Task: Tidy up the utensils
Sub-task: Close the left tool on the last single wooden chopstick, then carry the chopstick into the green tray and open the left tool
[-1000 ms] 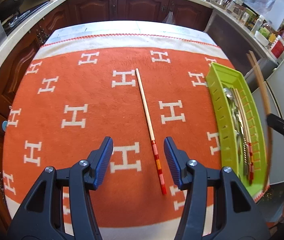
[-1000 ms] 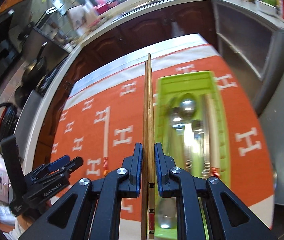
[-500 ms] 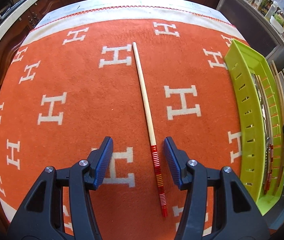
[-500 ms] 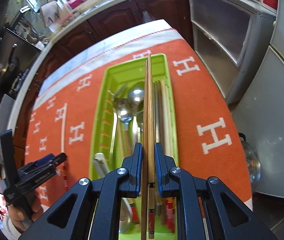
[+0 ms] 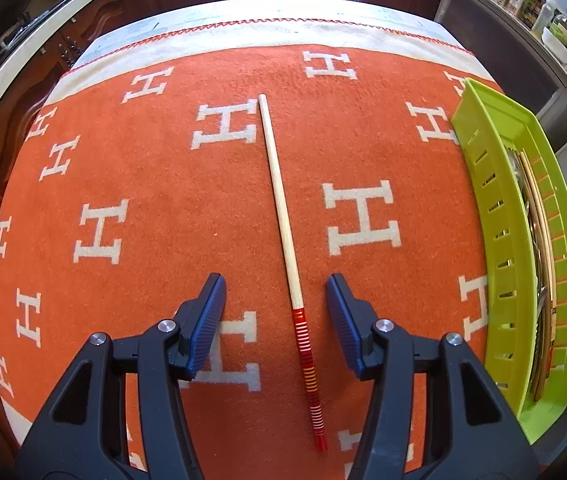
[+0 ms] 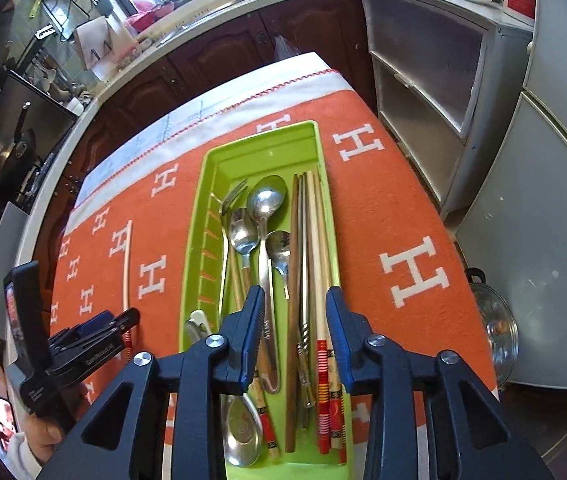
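Both grippers unclenched, left (image 5: 275,312) straddling chopstick (image 5: 283,232), right (image 6: 294,320) just released over tray (image 6: 203,200)

In the right wrist view, the right gripper's (image 6: 293,320) fingers cover the handles of the spoons (image 6: 266,204) and the fork (image 6: 232,196) in the green tray (image 6: 208,216), whose near end the frame's bottom edge crops. The left gripper (image 6: 121,322) hides the lone chopstick's (image 6: 125,264) striped end there. In the left wrist view, the tray's (image 5: 483,184) slotted wall screens most of its contents.
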Demonstrator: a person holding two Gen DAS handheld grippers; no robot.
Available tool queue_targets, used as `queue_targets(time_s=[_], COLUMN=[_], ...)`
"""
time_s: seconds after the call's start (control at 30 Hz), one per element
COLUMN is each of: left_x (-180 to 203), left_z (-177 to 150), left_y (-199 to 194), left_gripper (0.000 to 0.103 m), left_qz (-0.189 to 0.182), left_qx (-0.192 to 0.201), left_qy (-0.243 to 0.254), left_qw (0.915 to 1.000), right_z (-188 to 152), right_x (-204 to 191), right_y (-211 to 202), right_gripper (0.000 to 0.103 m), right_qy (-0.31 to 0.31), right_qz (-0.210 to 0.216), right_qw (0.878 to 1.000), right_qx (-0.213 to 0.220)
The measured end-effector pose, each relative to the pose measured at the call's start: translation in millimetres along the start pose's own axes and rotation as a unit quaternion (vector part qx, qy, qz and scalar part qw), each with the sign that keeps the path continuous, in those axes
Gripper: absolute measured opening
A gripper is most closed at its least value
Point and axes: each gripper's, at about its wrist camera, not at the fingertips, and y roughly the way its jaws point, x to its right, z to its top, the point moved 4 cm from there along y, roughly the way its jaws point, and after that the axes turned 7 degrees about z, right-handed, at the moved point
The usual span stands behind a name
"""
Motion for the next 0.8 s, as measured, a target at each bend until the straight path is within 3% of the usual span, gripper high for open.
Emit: queue_targets(time_s=[0.27, 0.33, 0.53, 0.8], left_x=[-1.4, -3.8, -15.6, -21.4], left_z=[0.7, 1.2, 0.9, -5.5], left_y=[0.6, -0.5, -0.5, -9.7], left_gripper=[0.046, 0.028, 0.005, 0.003], left_qz=[0.000, 0.002, 0.001, -0.022], left_qx=[0.010, 0.015, 0.012, 0.004], left_qy=[-0.008, -0.012, -0.031, -0.041], left_qw=[0.9999, 0.9998, 0.9994, 0.9989], right_z=[-7.3, -8.7, -10.6, -10.4], right_x=[-10.7, -13.7, -14.9, -16.1], right_y=[-13.8, -15.3, -15.3, -22.4], right_gripper=[0.032, 0.032, 0.033, 0.033], right_qy=[-0.020, -0.021, -0.022, -0.025], right_qz=[0.013, 0.016, 0.017, 0.021], right_qw=[1.000, 1.000, 1.000, 0.999], right_qx=[0.009, 0.010, 0.007, 0.015])
